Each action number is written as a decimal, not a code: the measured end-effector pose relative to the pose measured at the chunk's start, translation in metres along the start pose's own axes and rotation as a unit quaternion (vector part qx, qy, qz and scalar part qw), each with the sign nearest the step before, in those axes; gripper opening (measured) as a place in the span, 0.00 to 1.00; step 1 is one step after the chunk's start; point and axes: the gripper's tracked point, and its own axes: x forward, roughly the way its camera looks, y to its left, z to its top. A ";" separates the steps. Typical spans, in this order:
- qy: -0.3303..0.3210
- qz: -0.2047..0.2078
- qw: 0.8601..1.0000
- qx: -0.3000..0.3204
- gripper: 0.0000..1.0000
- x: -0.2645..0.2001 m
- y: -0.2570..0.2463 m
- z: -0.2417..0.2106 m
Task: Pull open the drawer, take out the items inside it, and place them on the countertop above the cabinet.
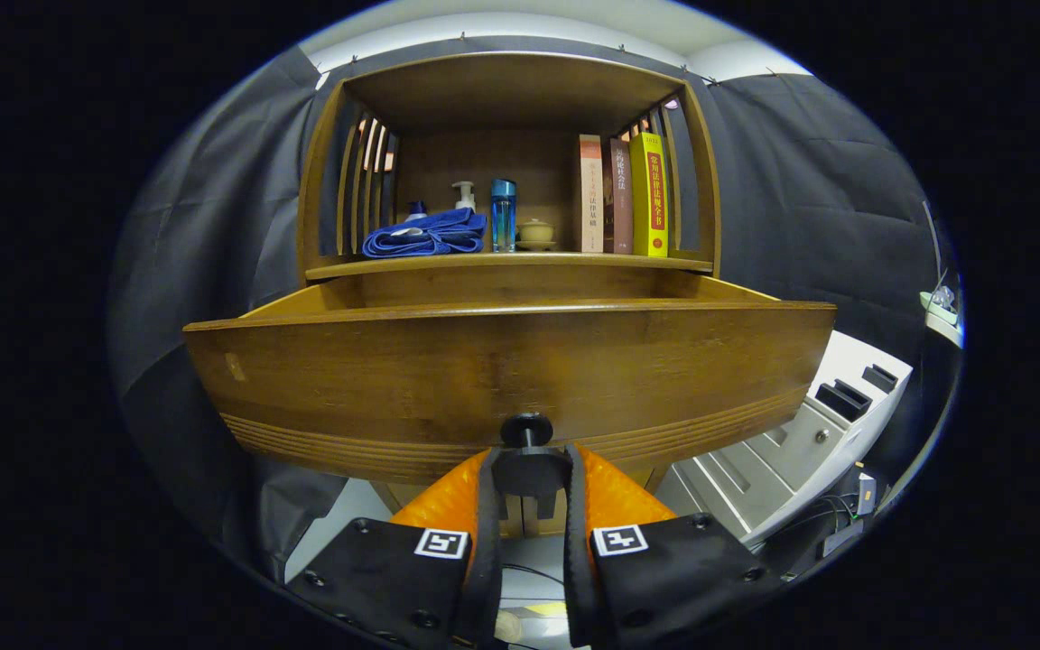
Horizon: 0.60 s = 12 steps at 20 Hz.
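The wooden drawer (511,370) of the cabinet stands pulled out toward me, its wide front panel just ahead of the fingers. The panel hides the drawer's inside, so I cannot see what lies in it. My gripper (529,469) is shut on the dark drawer knob (526,430) at the panel's lower edge, one finger pressing on each side. Beyond the drawer, the countertop (556,263) carries a folded blue cloth (428,235), a blue bottle (503,214), a white pump bottle (464,195), a small lidded cup (536,233) and three upright books (621,194).
The countertop sits inside a wooden hutch (511,86) with slatted sides and a roof. A white unit (800,442) with black slots stands low to the right of the drawer, with cables beside it. Black cloth walls surround the cabinet.
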 end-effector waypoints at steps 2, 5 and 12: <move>0.002 -0.001 1.000 -0.002 0.37 -0.002 -0.001 -0.002; 0.006 -0.002 1.000 -0.001 0.37 -0.008 -0.002 -0.004; 0.014 -0.005 1.000 0.002 0.44 -0.010 -0.003 -0.004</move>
